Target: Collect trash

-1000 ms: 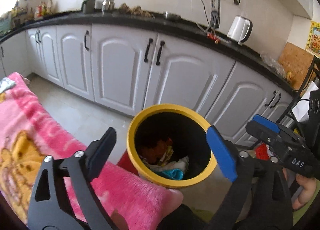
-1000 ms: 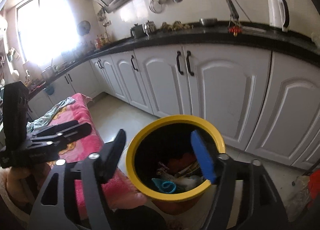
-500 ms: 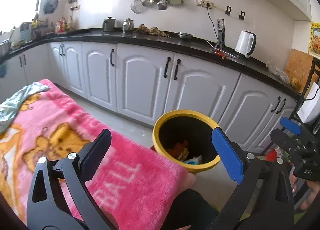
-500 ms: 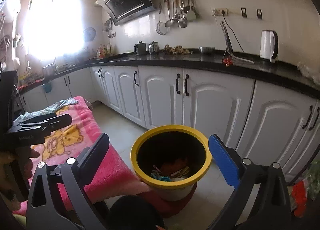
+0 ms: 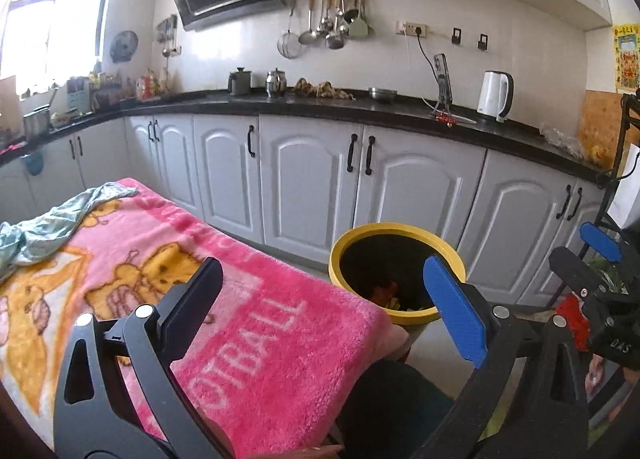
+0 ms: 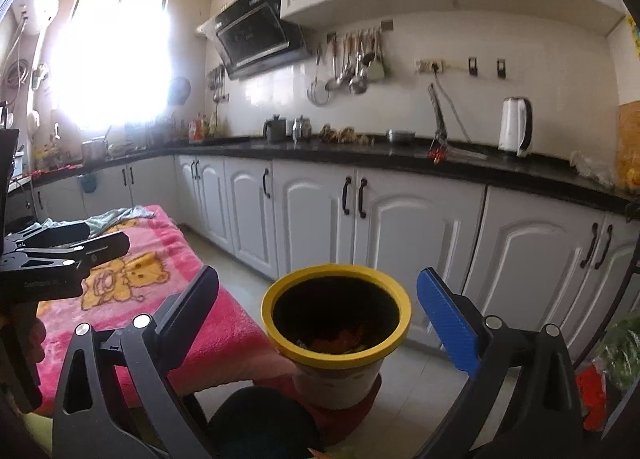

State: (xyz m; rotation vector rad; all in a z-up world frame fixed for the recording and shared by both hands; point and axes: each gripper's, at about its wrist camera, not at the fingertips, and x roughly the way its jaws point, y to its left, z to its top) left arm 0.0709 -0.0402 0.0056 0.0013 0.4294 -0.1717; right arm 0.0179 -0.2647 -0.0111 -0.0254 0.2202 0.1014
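A yellow-rimmed trash bin (image 5: 396, 228) stands on the floor by the white cabinets; orange and other scraps (image 5: 384, 291) lie inside it. My left gripper (image 5: 322, 265) is wide open with nothing between its fingers, held back above the pink blanket's corner, short of the bin. My right gripper (image 6: 318, 274) is also wide open and holds nothing; the bin (image 6: 404, 311) sits beyond its fingertips, orange trash (image 6: 340, 339) showing inside. Each gripper shows in the other's view: the right gripper (image 5: 588, 255) at the far right, the left gripper (image 6: 107, 234) at the far left.
A pink bear-print blanket (image 5: 260, 339) covers a surface left of the bin, with a pale green cloth (image 5: 52, 219) at its far end. White cabinets (image 5: 312, 179) under a black counter run behind. A red bag (image 5: 572, 311) lies on the floor right. A person's dark-clad knee (image 5: 392, 399) is below.
Both grippers have pulled back from over the bin and tilted up, so the bin looks smaller and farther. The right jaws spread wider, the left slightly.
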